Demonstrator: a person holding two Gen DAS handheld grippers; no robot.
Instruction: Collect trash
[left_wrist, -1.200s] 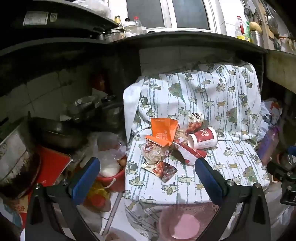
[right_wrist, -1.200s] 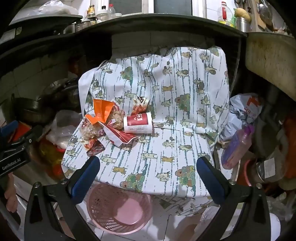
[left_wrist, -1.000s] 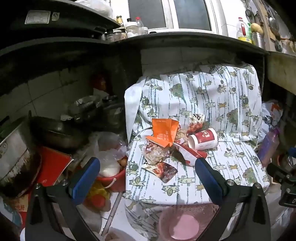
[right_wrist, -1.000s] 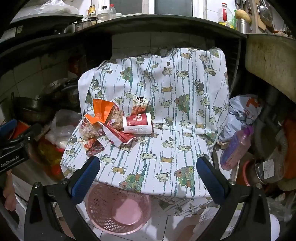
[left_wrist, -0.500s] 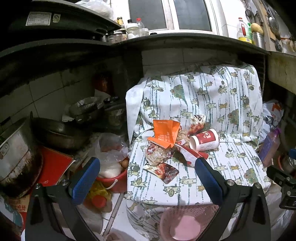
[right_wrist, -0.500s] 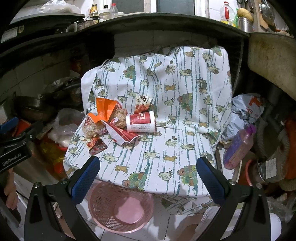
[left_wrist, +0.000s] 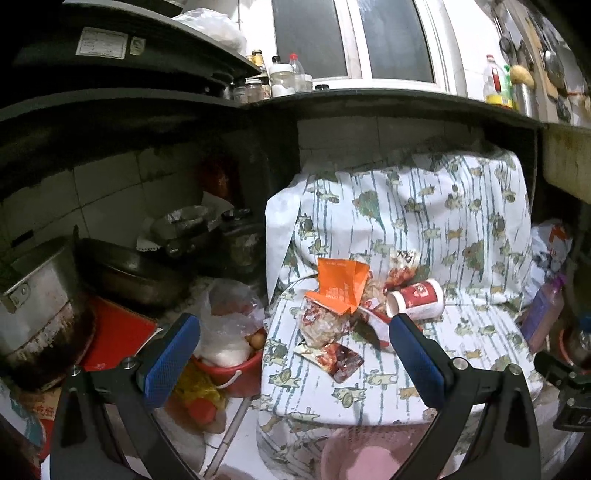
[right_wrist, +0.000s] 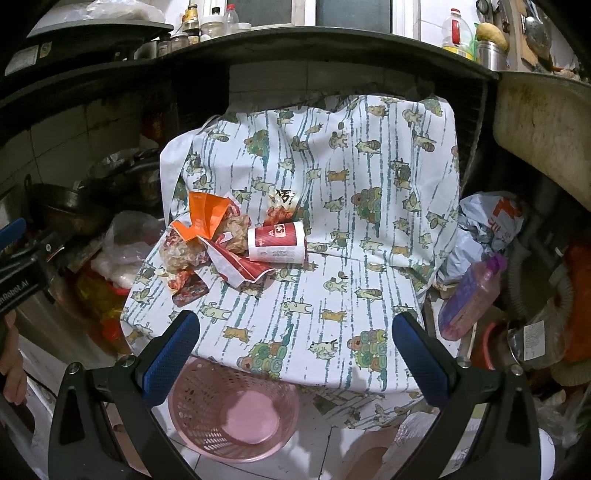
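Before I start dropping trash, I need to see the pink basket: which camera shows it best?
The right wrist view: the pink basket shows almost whole on the floor, open rim up, in front of the cloth-covered seat. The left wrist view catches only part of its rim at the bottom edge.

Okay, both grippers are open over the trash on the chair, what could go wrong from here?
1. The red cup lies on its side on the cloth; a nudge may roll it off the seat.
2. The wrappers overlap in a loose pile, so pinching one may drag others off the edge, missing the pink basket.
3. The left gripper and right gripper aim at the same pile and might collide.
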